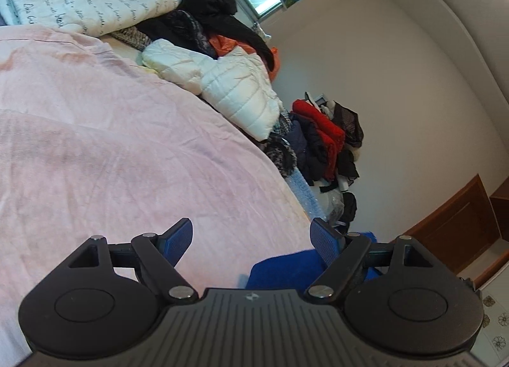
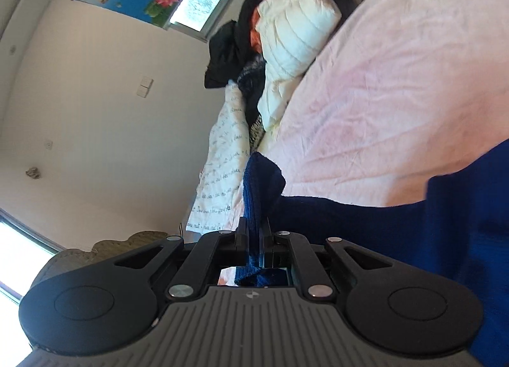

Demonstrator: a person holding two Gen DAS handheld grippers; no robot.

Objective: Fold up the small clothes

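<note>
Right gripper (image 2: 253, 239): jaws pinching an edge of the blue garment (image 2: 366, 223), which trails from them to the right over the pink bed cover (image 2: 397, 96). Left gripper (image 1: 253, 239): jaws spread, empty; the garment lies just beneath its right finger, the nearer free edge.

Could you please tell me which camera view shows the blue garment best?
The right wrist view: the blue garment stretches from the shut right claw, which pinches one edge, across the pink bedspread. The left wrist view shows only a patch of it beneath the open left claw.
</note>
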